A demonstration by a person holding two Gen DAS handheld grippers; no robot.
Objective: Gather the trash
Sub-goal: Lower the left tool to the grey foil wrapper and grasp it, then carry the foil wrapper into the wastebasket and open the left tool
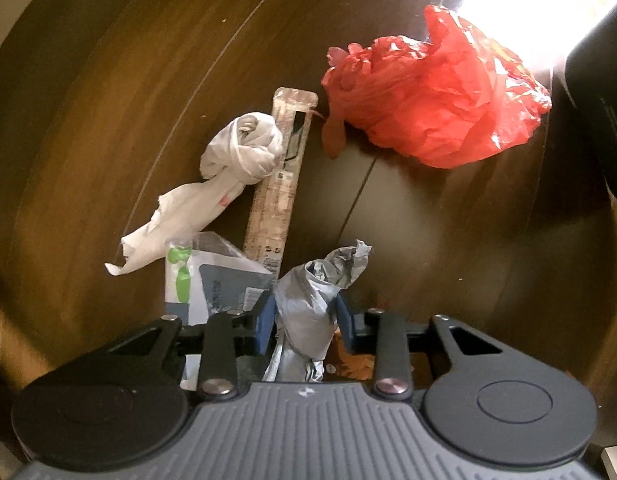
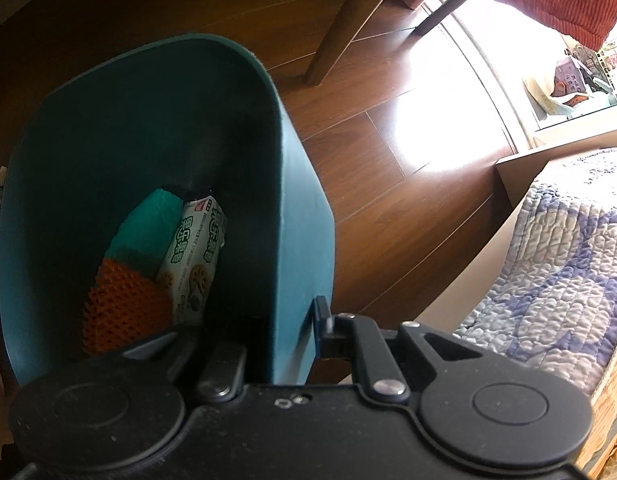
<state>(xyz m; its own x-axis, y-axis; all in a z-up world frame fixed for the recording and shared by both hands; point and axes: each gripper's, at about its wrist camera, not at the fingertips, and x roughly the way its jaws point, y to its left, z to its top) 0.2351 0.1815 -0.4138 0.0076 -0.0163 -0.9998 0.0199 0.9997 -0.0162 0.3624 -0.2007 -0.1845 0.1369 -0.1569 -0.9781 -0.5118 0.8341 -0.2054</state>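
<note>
In the left wrist view my left gripper (image 1: 306, 320) is shut on a crumpled grey wrapper (image 1: 312, 300), held above the wooden floor. Below it lie a knotted white tissue (image 1: 228, 160), a long clear wrapper (image 1: 280, 184), a white-and-green packet (image 1: 200, 280) and a red plastic bag (image 1: 432, 100). In the right wrist view my right gripper (image 2: 284, 332) is shut on the wall of a teal trash bin (image 2: 296, 216). One finger is inside the bin, one outside. Inside lie a snack packet (image 2: 196, 256) and an orange-and-green spiky item (image 2: 124, 312).
A dark object (image 1: 600, 112) fills the left view's right edge. A wooden chair leg (image 2: 348, 20) stands beyond the bin. A bed with a quilted cover (image 2: 560, 264) is to the right. Sunlight glares on the wooden floor (image 2: 440, 120).
</note>
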